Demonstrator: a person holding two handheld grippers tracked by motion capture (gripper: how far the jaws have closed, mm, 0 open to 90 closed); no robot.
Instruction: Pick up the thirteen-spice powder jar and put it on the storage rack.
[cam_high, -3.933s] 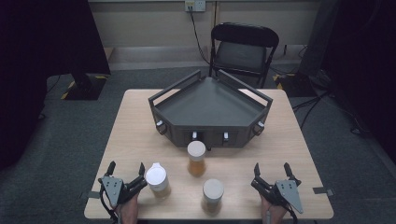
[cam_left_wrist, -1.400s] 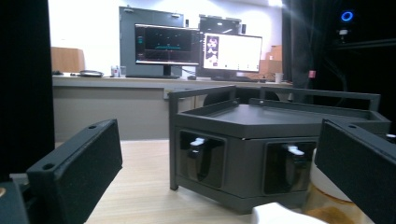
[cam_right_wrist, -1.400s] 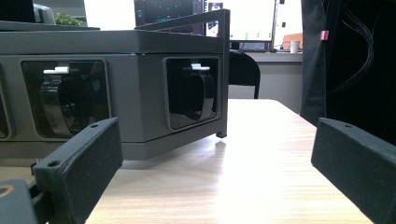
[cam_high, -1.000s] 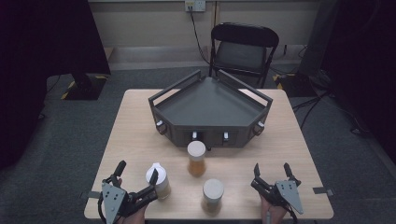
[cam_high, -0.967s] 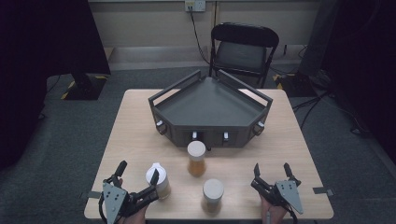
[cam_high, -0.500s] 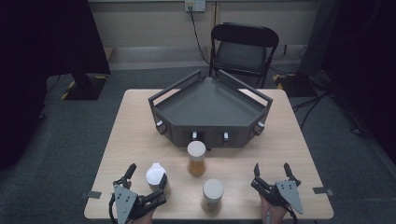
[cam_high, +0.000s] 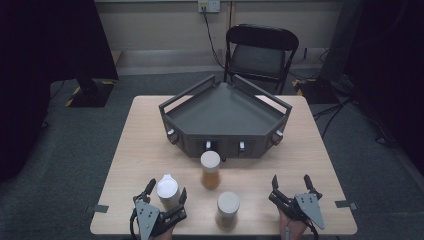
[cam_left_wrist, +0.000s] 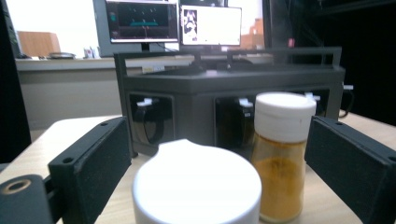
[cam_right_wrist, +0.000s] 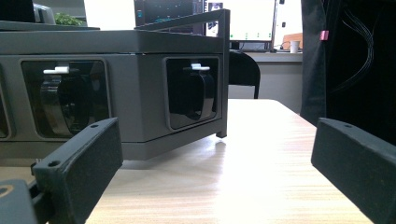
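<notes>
A white-capped jar (cam_high: 168, 189) stands at the table's front left, between the jaws of my left gripper (cam_high: 166, 188). In the left gripper view the jar's white lid (cam_left_wrist: 196, 186) sits low between the two black pads (cam_left_wrist: 93, 154) with a gap on each side. These jaws have just been closing, and they are open around the jar without pressing on it. An orange spice jar (cam_high: 210, 170) (cam_left_wrist: 282, 154) stands just beyond. My right gripper (cam_high: 290, 181) (cam_right_wrist: 215, 154) rests open at the front right, nothing between its jaws.
A third jar (cam_high: 228, 207) with a white lid stands near the front edge, between the two grippers. A dark grey angular tray (cam_high: 225, 107) (cam_right_wrist: 116, 46) with round holders in its front wall takes up the table's middle and back. A black chair (cam_high: 260, 50) stands behind the table.
My left gripper has slid to the right and its jaws have drawn in around the white-capped jar. The right gripper and the other jars have kept still.
</notes>
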